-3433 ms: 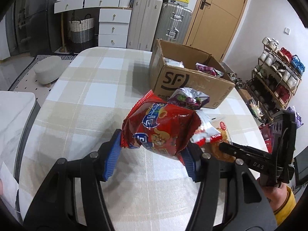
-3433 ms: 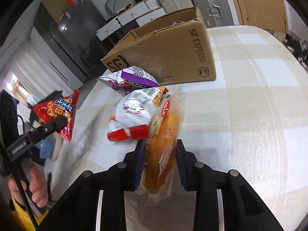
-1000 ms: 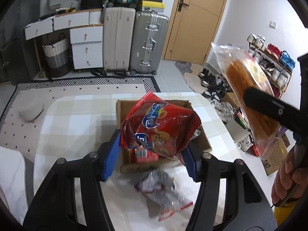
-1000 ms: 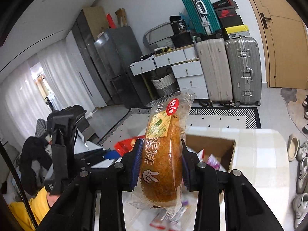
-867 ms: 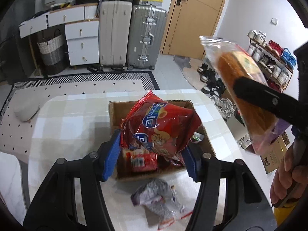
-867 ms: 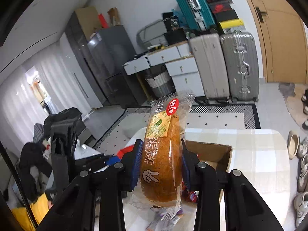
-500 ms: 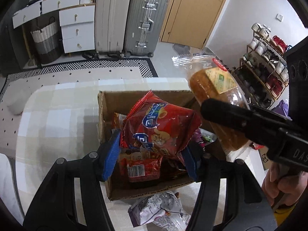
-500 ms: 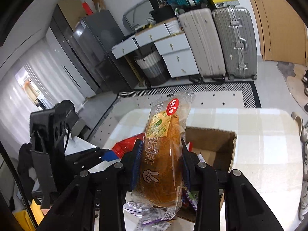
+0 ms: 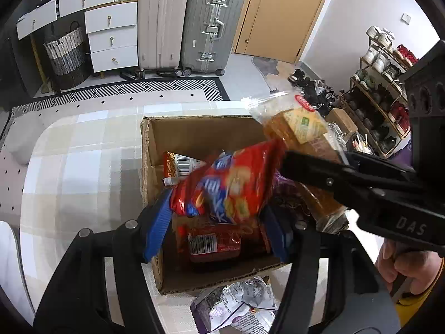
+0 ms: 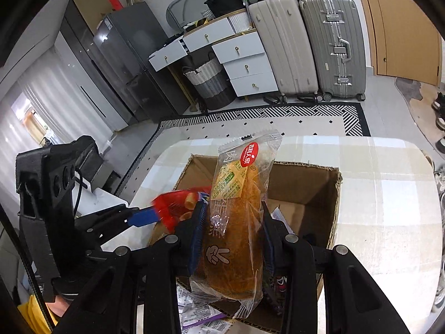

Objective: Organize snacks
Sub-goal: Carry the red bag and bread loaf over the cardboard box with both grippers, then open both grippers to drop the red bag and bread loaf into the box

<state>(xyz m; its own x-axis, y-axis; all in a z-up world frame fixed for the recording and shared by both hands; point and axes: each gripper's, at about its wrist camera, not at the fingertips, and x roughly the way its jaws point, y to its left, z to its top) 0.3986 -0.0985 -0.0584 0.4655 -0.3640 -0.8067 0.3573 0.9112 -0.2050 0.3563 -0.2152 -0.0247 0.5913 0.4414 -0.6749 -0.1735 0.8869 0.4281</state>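
- The left gripper (image 9: pixel 217 222) is opening; the red chip bag (image 9: pixel 230 183) sits loose between its jaws, over the cardboard box (image 9: pixel 200 130).
- The right gripper (image 10: pixel 230 239) pinches the bread pack (image 10: pixel 236 222).

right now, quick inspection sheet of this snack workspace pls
surface: table with a checked cloth, carrying an open cardboard box.
job's things: red snack bag blurred over the box; wrapped bread above the box; more packets inside it.
clutter: purple and white packets on the table in front of the box.
grippers: left claw opening, red bag between its pads, apparently slipping out; right claw shut on the bread.
cables: dark cable by the left claw.
surroundings: suitcases, drawers, woven basket, shoe rack, door.
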